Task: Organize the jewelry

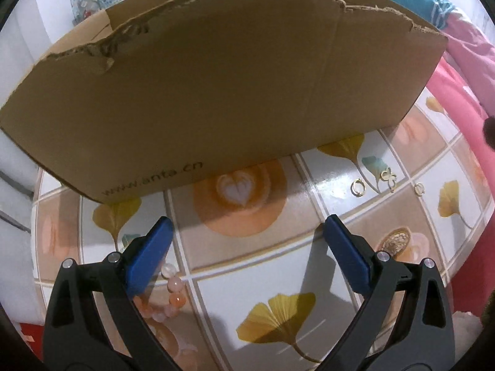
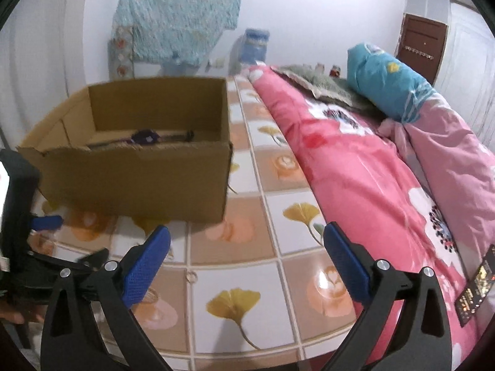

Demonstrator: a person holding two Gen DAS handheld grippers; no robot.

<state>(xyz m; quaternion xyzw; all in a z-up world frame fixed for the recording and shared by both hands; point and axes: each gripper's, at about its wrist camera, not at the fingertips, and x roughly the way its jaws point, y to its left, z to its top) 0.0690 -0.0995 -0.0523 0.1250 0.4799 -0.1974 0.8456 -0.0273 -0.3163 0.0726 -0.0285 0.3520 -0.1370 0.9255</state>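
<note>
Right wrist view: a cardboard box (image 2: pixel 136 167) is seen standing on the tiled counter (image 2: pixel 235 278), beside a bed covered with a pink quilt (image 2: pixel 371 167). A dark strap-like piece with a purple centre (image 2: pixel 145 137), possibly a watch, is seen lying inside the box, so part of the sorting is judged done; what else the box holds cannot be told.

Several pieces are left out on the counter. In the left wrist view a pink bead bracelet (image 1: pixel 173 293) is found partly hidden behind the left finger of the left hand-held gripper (image 1: pixel 247 232), and three small gold earrings (image 1: pixel 388 181) are found well apart from it, to the right, near the box corner.

Both tools are seen released: the left hand-held gripper is held wide with nothing between its pads, and the right hand-held gripper (image 2: pixel 247 235) is likewise spread over bare tiles, nothing grasped.

The task is judged early to midway, with bracelet and earrings yet to be boxed.
</note>
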